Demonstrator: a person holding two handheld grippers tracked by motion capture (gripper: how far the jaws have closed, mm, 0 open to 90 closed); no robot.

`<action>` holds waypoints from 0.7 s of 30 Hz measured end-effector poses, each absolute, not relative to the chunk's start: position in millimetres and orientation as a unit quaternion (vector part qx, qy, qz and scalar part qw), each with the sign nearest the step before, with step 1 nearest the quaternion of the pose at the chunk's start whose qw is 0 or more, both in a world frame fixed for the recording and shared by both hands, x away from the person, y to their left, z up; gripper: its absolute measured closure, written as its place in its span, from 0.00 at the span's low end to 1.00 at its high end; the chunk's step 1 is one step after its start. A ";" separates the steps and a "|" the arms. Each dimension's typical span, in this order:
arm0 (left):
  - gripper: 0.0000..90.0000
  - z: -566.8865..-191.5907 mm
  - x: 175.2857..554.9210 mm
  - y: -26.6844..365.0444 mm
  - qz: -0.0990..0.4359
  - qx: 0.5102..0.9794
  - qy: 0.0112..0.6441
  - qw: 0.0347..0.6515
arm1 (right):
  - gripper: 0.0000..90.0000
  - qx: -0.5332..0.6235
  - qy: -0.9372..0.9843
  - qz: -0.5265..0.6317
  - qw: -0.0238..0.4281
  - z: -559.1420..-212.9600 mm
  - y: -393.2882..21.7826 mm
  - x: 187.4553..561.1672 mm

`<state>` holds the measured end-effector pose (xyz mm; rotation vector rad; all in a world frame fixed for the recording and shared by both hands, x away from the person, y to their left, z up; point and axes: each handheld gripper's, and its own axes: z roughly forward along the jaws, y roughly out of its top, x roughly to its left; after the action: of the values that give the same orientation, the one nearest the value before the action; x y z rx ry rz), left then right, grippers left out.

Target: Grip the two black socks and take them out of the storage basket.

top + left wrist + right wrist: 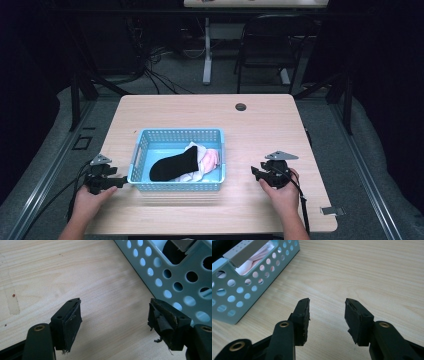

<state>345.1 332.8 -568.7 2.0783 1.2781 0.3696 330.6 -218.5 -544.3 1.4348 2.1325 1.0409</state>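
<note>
A light blue perforated basket [142,134] sits on the wooden table [260,135], holding a black sock [172,165] over white and pink cloth [209,160]. My left gripper [124,180] rests just left of the basket's near corner, open, with bare wood between its jaws [115,312]; the basket wall [175,275] is close on its right. My right gripper [253,172] lies on the table to the right of the basket, open and holding nothing [327,312]. The basket's corner [234,300] shows to its left, with pink cloth [257,257] inside.
A dark grommet hole [240,106] sits near the table's far edge. A small metal clip [332,210] lies at the near right corner. Beyond the table stand a chair [270,45] and a desk leg [207,50].
</note>
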 end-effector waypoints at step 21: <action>0.30 -567.4 341.4 333.0 0.144 0.792 0.488 0.337 | 0.60 0.489 0.775 0.354 0.187 -533.1 -206.4 329.7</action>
<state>341.4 333.0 -567.4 2.0645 1.2715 0.3740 329.7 -206.4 -533.1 1.3771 2.1817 0.9959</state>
